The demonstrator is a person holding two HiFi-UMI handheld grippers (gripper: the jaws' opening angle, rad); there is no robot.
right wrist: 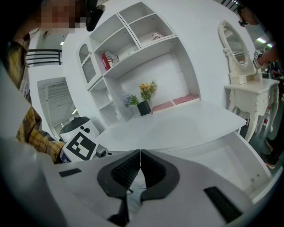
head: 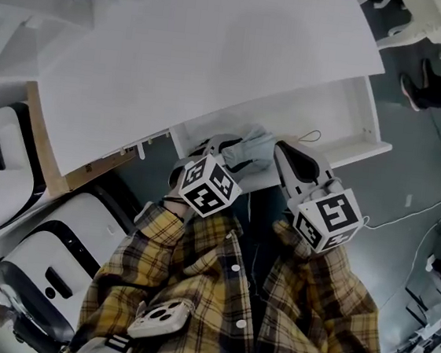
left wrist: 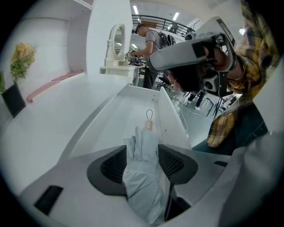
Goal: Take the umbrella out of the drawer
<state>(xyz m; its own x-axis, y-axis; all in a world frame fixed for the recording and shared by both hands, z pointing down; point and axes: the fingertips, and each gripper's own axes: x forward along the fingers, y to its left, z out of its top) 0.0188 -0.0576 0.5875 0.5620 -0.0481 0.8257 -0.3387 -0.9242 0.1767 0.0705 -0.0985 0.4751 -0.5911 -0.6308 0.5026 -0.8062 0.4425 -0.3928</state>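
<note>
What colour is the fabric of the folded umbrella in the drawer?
The umbrella is pale grey-blue; the left gripper view shows it best.

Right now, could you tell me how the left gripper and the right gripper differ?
The left gripper has its jaws apart, while the right gripper has its jaws meeting at the tips. The left gripper has the folded umbrella between its pads. Nothing shows between the right gripper's tips. Both reach over the open white drawer.
</note>
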